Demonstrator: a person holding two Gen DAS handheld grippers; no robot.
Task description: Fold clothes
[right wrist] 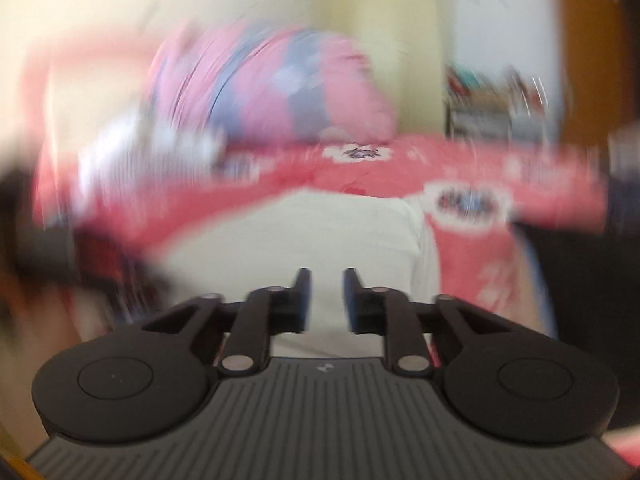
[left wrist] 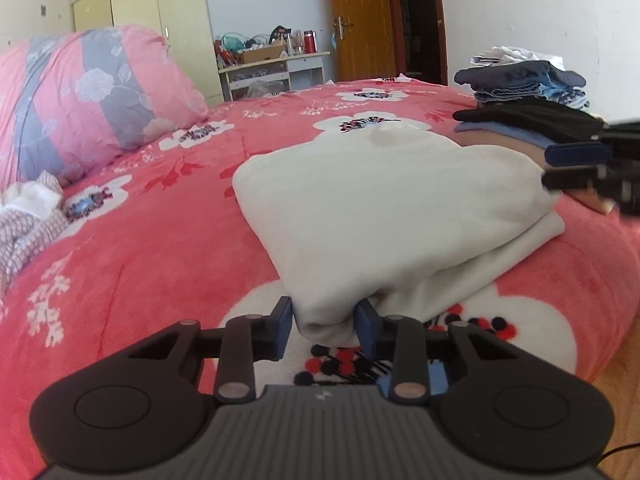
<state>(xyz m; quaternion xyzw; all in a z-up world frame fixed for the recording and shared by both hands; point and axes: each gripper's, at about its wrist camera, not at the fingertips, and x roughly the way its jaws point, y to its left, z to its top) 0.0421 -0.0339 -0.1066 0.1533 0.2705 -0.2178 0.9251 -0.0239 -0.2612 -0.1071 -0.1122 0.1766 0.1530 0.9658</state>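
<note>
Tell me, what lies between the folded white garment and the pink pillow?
Only bare pink bedspread lies between white garment and pillow, in the left wrist view.

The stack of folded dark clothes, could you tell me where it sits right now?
In the left wrist view the stack of folded dark clothes sits at the bed's far right edge, just beyond the folded white garment, below the open doorway.

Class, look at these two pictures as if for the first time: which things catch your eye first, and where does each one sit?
First comes the folded white garment in the middle of the pink flowered bedspread, its near corner between the pads of the left gripper. Next, the pink and grey pillow at the far left, and the stack of folded clothes at the right. The right gripper hangs open over the white garment, in a blurred view.
</note>
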